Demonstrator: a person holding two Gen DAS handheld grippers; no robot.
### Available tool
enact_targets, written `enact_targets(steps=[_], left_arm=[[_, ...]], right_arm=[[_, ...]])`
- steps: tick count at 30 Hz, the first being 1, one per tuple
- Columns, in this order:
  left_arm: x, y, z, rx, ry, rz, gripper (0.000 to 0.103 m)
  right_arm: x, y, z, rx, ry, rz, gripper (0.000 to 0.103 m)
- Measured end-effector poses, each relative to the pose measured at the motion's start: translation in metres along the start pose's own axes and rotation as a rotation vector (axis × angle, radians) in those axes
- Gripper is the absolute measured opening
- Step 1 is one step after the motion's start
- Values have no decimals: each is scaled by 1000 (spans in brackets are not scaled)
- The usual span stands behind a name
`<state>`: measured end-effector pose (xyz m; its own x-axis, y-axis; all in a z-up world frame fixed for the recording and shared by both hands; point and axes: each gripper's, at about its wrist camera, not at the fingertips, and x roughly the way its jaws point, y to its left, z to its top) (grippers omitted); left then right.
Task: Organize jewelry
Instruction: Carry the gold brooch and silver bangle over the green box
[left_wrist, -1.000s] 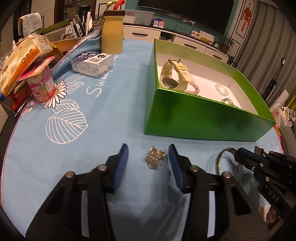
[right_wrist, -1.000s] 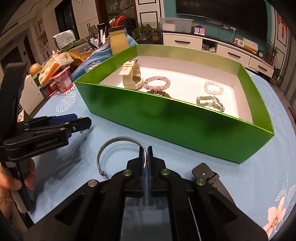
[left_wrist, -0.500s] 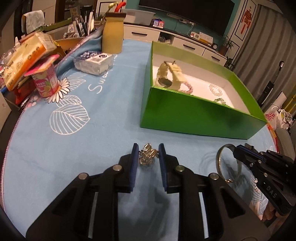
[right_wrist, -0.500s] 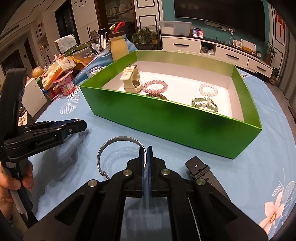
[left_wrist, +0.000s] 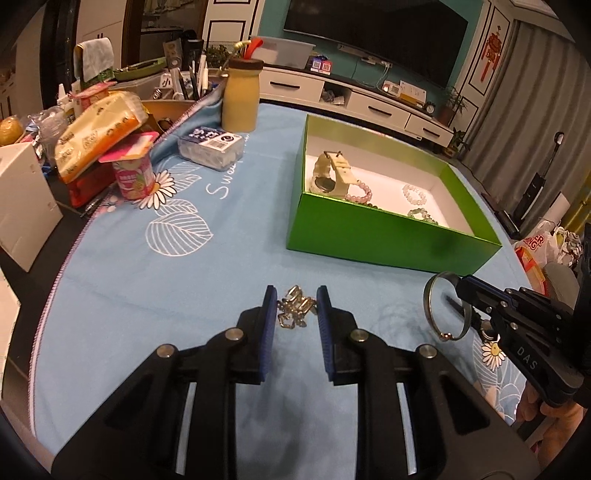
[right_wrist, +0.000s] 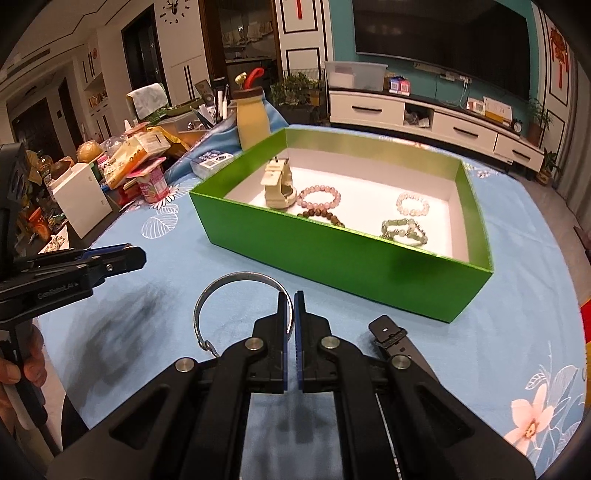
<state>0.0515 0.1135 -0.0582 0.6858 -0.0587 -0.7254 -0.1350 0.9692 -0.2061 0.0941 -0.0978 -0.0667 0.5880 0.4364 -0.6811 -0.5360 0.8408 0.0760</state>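
My left gripper (left_wrist: 296, 301) is shut on a small bunch of silver chain jewelry (left_wrist: 294, 305) and holds it above the blue tablecloth. My right gripper (right_wrist: 293, 307) is shut on a silver bangle (right_wrist: 229, 288), which also shows in the left wrist view (left_wrist: 437, 302), lifted off the cloth. A green box (right_wrist: 332, 254) with a white floor stands ahead; it holds a cream watch (right_wrist: 279, 184), a pink bead bracelet (right_wrist: 320, 195), a brown bead bracelet (right_wrist: 321, 215), a white bead bracelet (right_wrist: 412, 203) and a green bead bracelet (right_wrist: 404, 230).
At the table's far left stand a yellow bottle (left_wrist: 242, 99), a clear plastic box (left_wrist: 210, 147), a pink yogurt cup (left_wrist: 135, 177), a snack pack (left_wrist: 99, 133) and other clutter. A white box (right_wrist: 81, 199) sits off the left edge. A black strap (right_wrist: 391, 338) lies near my right gripper.
My left gripper closed on the silver chain jewelry and lifted it; both grippers rose and drew back from the box. The right gripper kept its hold on the bangle.
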Motion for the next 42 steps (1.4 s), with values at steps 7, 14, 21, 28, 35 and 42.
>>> enact_targets(steps=[7,14,21,28,35,42], left_arm=[[-22,-3,1,-1,-33,1,22],[-38,-12,3,14,-62,-5,22],[-53,-22,6,37,-94,-9,22],[-64,-32,12,62,-117,-19,22],[-67,-40,22,76,-132,-32,22],[-65,-50,35,93,-150,-43,22]], right_arm=[[-19,3,2,-21,-42,-20,3],[-41,5,4,-36,-89,-29,3],[-58,4,8,-39,-133,-37,3],[-71,-1,12,-38,-170,-47,3],[-82,-10,20,-31,-209,-61,3],[-87,-21,27,-20,-235,-82,3]])
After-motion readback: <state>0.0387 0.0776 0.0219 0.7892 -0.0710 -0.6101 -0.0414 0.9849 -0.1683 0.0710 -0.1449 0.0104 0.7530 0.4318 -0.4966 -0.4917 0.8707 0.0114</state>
